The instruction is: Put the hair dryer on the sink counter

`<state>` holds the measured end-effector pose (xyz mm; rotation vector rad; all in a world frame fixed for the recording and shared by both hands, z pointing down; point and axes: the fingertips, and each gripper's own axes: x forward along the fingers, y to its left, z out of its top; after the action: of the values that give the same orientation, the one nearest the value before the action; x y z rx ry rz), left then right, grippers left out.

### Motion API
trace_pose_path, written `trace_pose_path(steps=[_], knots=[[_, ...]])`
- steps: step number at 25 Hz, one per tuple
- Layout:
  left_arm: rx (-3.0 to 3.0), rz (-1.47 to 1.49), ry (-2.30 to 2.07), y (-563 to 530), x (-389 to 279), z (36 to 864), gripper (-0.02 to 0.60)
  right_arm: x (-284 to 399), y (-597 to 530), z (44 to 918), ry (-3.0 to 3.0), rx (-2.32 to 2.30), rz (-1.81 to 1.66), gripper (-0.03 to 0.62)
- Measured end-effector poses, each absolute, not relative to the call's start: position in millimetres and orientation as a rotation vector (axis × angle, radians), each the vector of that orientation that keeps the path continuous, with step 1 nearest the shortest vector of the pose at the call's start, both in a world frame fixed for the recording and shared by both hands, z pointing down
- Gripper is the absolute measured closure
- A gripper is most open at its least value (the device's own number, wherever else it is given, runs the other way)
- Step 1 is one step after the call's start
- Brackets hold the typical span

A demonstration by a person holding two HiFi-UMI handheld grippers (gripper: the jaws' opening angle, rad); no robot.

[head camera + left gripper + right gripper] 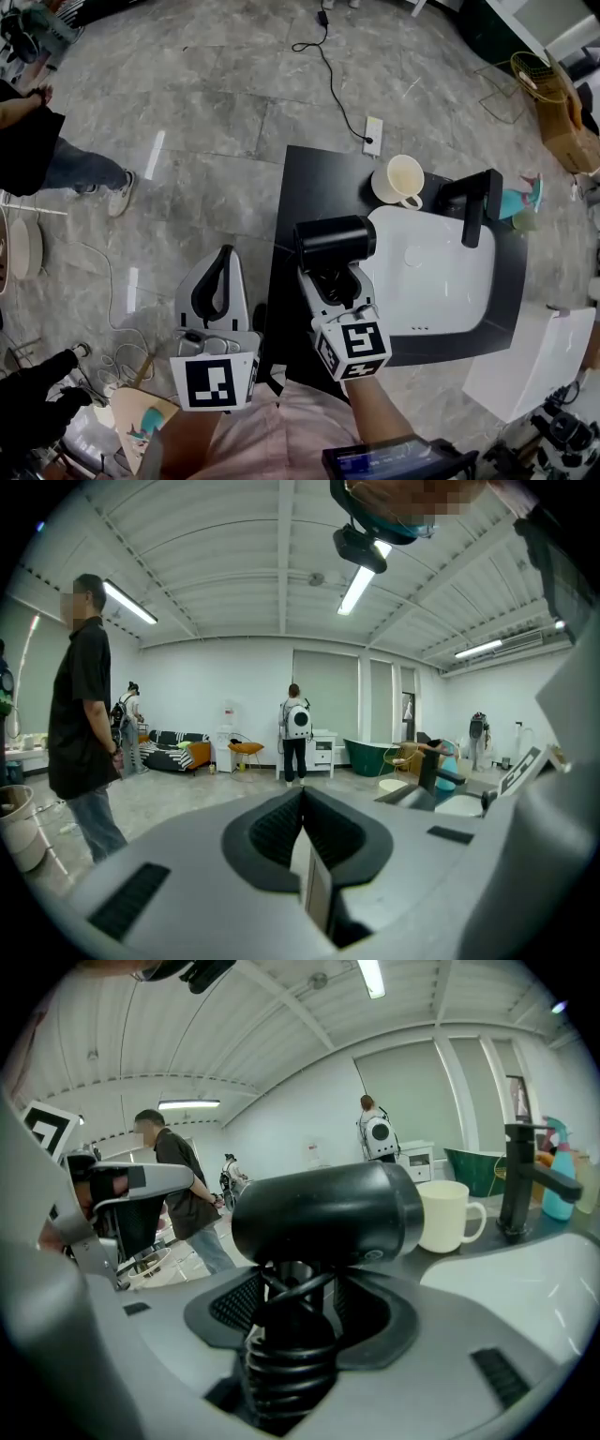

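A black hair dryer point(335, 242) point(323, 1213) is held by its handle, barrel lying sideways, over the left part of the black sink counter point(305, 183). My right gripper point(334, 283) point(300, 1293) is shut on the handle, and the coiled black cord bunches between the jaws. The dryer hangs just left of the white basin point(441, 281); I cannot tell whether it touches the counter. My left gripper point(225, 255) point(302, 794) is off the counter's left side, over the floor, shut with nothing in it.
A cream mug point(398, 180) point(448, 1215), a black faucet point(473, 202) point(520, 1180) and a teal bottle point(516, 202) stand at the back of the counter. A power strip point(372, 136) with its cable lies on the floor beyond. A person point(56, 159) stands at the left.
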<state>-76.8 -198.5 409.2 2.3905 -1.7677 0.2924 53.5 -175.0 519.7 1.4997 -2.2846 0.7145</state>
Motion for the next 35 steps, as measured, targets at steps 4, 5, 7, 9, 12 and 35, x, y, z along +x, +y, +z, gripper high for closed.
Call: trace_pose_path(steps=[4,5,7,9,12,35], knots=[[2.375,0.311,-1.760,-201.6,-75.1,419.5,0.572,56.2,-175.2,532.4,-2.265,1.488,0.738,0.353],[2.370,0.315,-1.760,-202.2,-75.1,421.7,0.572,56.7,-175.4,535.3,-2.261,1.485,0.743,0.353],[2.364,0.322,-1.757,-203.7,-74.7,425.2,0.572,57.5,-175.7,540.2,-2.254,1.478,0.753,0.353],[2.359,0.328,-1.755,-205.6,-74.4,428.3,0.572,57.8,-176.5,543.5,-2.252,1.473,0.763,0.353],[2.348,0.338,-1.754,-208.6,-74.4,432.8,0.572,57.2,-178.3,547.4,-2.245,1.464,0.780,0.352],[2.341,0.301,-1.800,-217.6,-84.3,417.5,0.572,61.2,-185.2,596.5,-2.025,1.386,0.999,0.344]])
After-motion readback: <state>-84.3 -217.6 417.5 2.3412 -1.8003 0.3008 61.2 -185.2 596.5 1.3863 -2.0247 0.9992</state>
